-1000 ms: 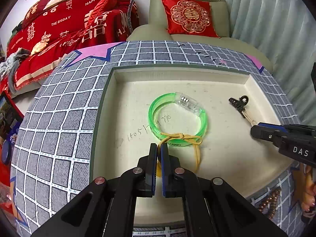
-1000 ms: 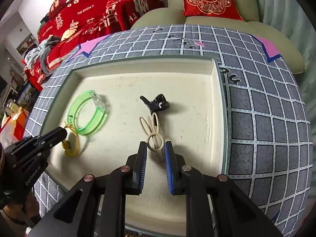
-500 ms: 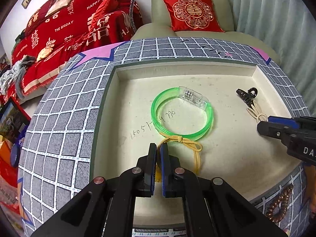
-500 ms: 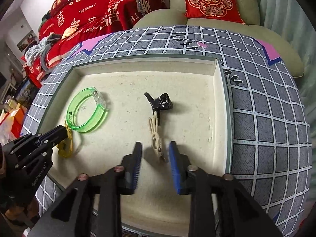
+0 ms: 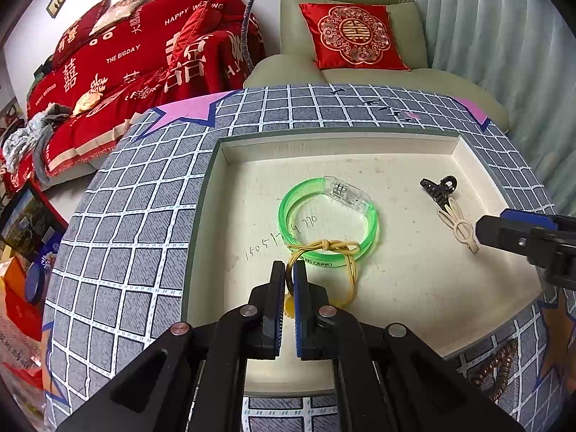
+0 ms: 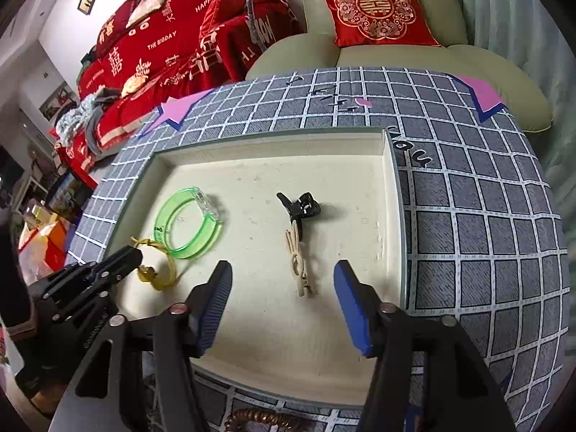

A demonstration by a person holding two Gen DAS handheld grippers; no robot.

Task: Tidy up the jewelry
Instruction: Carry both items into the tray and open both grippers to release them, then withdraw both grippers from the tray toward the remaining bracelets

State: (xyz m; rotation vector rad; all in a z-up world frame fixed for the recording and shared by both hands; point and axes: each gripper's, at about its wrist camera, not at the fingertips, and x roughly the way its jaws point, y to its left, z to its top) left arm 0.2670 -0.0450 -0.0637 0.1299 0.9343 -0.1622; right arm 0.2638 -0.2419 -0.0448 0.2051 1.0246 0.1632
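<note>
We are sorting small pieces into the shallow cream tray (image 6: pixel 390 194) that sits on the checked surface (image 6: pixel 486 216). Our right gripper (image 6: pixel 284 280) has just been opening; its jaws stand well apart, nothing pressed between them. The cream hair clip (image 6: pixel 298 264) lies flat on the tray floor in the gap ahead of them, its far end just beside the black claw clip (image 6: pixel 302 208). We judge that piece to be set down.

Our left gripper (image 5: pixel 289 280) is clamped together on the yellow cord (image 5: pixel 324 248), which is knotted over the near edge of the green bangle (image 5: pixel 372 223). A small yellow charm seems to hang at the pinch, though the jaws hide most of it. The bangle rests on the tray's left half, well apart from the two clips.

To finish this step well, we would lift the right gripper straight clear so neither finger (image 6: pixel 216 302) drags the light clip out of line. The cord is thin and slack, so we would lower it onto bare tray floor beside the bangle, then part the jaws slowly; a quick release could let it catch on a pad. A string of brown beads (image 6: pixel 259 419) waits off the tray's near edge and looks like the next piece.
</note>
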